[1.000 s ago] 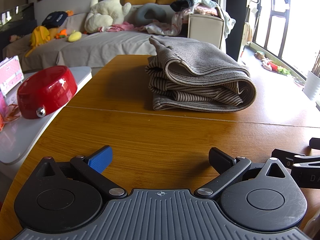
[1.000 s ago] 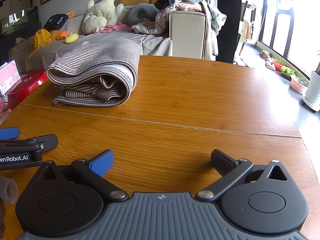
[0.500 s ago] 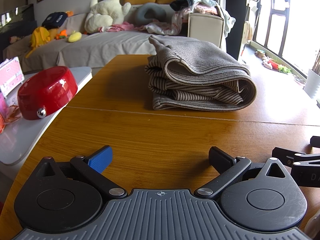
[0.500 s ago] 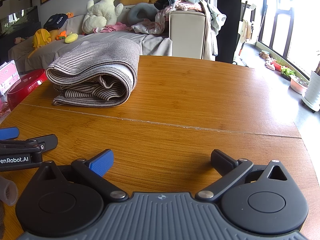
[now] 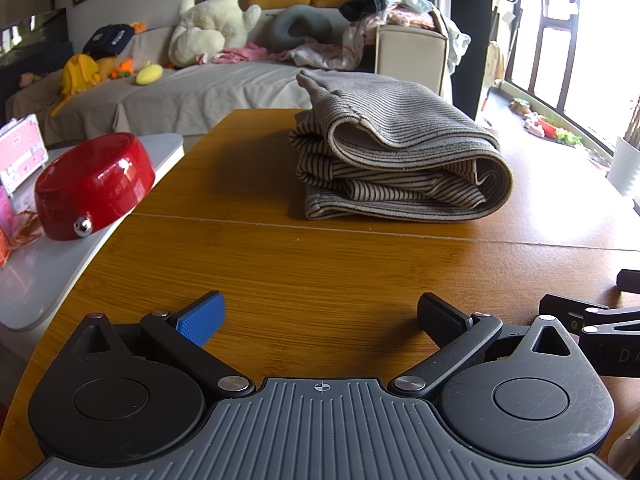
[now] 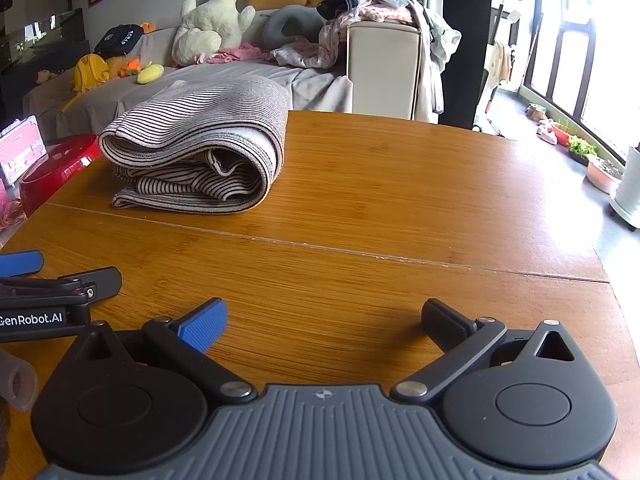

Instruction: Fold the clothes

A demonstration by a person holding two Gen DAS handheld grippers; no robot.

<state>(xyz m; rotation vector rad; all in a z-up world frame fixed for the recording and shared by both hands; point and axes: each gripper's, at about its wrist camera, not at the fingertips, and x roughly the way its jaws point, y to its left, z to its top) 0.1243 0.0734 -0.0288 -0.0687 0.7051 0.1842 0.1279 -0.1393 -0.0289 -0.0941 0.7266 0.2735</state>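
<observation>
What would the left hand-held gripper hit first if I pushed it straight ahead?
Probably the folded striped garment. The open left hand-held gripper faces bare wooden table, then the garment's near edge, slightly right of centre. Depth is uncertain.

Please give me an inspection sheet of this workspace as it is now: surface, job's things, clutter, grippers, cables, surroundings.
Surface: wooden table, a seam across it.
Job's things: striped garment, folded in a bundle on the table's far part.
Clutter: nothing seen on the table; red bowl upside down on the white side table.
Grippers: left gripper and right gripper both open, low over the near edge, holding nothing.
Cables: nothing seen.
Surroundings: sofa with plush duck, clothes pile, window at right.
</observation>
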